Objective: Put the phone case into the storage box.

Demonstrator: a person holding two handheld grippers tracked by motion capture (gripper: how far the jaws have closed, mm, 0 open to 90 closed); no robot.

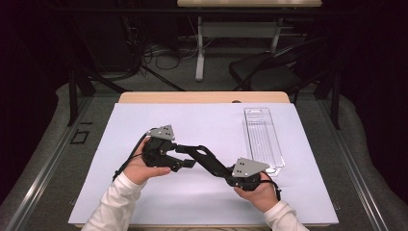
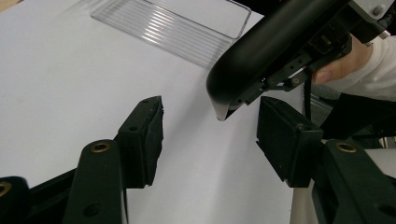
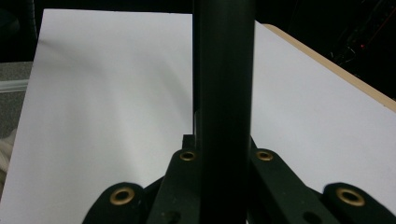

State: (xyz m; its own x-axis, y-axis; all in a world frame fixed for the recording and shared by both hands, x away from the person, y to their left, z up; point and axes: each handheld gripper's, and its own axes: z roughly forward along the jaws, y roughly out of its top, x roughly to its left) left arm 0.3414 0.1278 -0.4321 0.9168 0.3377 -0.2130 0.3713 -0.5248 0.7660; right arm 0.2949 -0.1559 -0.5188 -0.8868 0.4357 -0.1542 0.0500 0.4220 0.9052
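Note:
A long black tool (image 1: pixel 204 156) hangs just above the white sheet between my two grippers. My right gripper (image 1: pixel 222 172) is shut on its near end, and in the right gripper view the tool (image 3: pixel 223 70) runs straight up from between the jaws of the right gripper (image 3: pixel 223 142). My left gripper (image 1: pixel 185 161) comes in from the left, open. In the left gripper view the tool's rounded far end (image 2: pixel 252 60) hangs over the gap of the left gripper (image 2: pixel 212 119), and neither pad touches it.
A clear plastic tray (image 1: pixel 262 139) lies lengthwise at the right of the white sheet (image 1: pixel 144 197), also in the left gripper view (image 2: pixel 177 28). The wooden table edge (image 1: pixel 202 97) runs along the back. A dark chair (image 1: pixel 269 72) stands beyond it.

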